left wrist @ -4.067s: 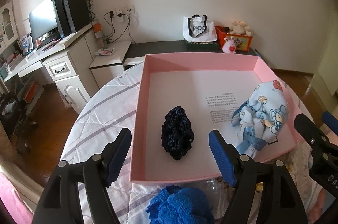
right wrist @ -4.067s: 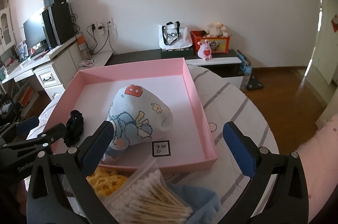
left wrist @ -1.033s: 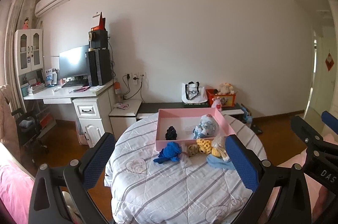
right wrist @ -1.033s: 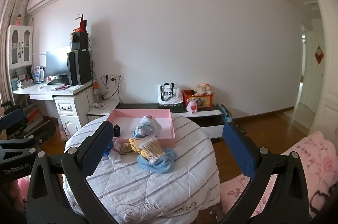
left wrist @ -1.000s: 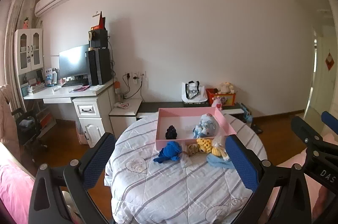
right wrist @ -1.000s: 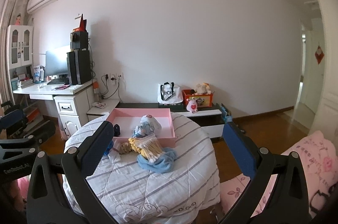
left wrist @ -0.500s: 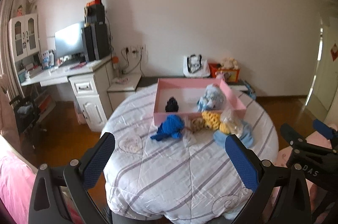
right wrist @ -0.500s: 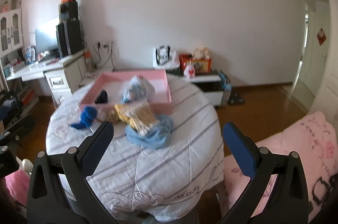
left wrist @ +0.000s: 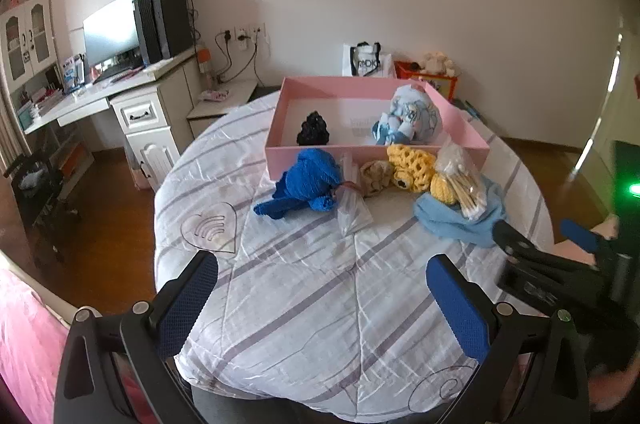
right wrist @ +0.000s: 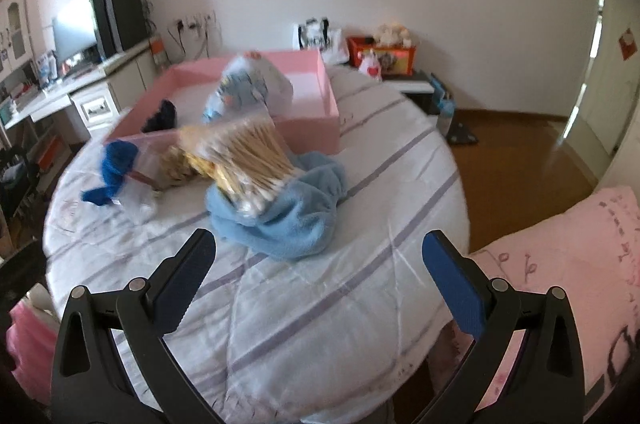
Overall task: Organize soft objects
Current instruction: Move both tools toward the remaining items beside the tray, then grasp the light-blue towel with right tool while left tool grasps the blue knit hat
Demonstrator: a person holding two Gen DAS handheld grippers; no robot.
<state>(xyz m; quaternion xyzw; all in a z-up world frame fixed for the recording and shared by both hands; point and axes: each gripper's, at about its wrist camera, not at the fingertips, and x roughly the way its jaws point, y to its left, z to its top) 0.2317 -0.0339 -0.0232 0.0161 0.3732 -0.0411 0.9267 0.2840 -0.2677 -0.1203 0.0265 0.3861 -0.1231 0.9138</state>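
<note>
A pink box (left wrist: 372, 148) (right wrist: 316, 127) sits at the far side of the round table and holds a black knitted piece (left wrist: 313, 130) and a pale blue printed cloth bundle (left wrist: 408, 116) (right wrist: 248, 81). In front of the box lie a blue knitted item (left wrist: 308, 183) (right wrist: 114, 167), a beige piece (left wrist: 376, 175), yellow crochet pieces (left wrist: 416, 167), a bag of cotton swabs (left wrist: 464, 175) (right wrist: 244, 151) and a light blue towel (left wrist: 460, 220) (right wrist: 288, 216). My left gripper (left wrist: 320, 292) and right gripper (right wrist: 320, 272) both stand open above the near part of the table, holding nothing. The right gripper (left wrist: 560, 248) also shows in the left wrist view.
The table wears a white quilted cover with purple stripes (left wrist: 320, 284). A white desk with a monitor (left wrist: 112, 39) stands at the left. A low dark shelf with a bag (left wrist: 366, 61) and toys runs along the back wall. Pink bedding (right wrist: 560, 264) lies at the right.
Both grippers have moved forward and down toward the table from far back in the room. The objects on the table have not moved.
</note>
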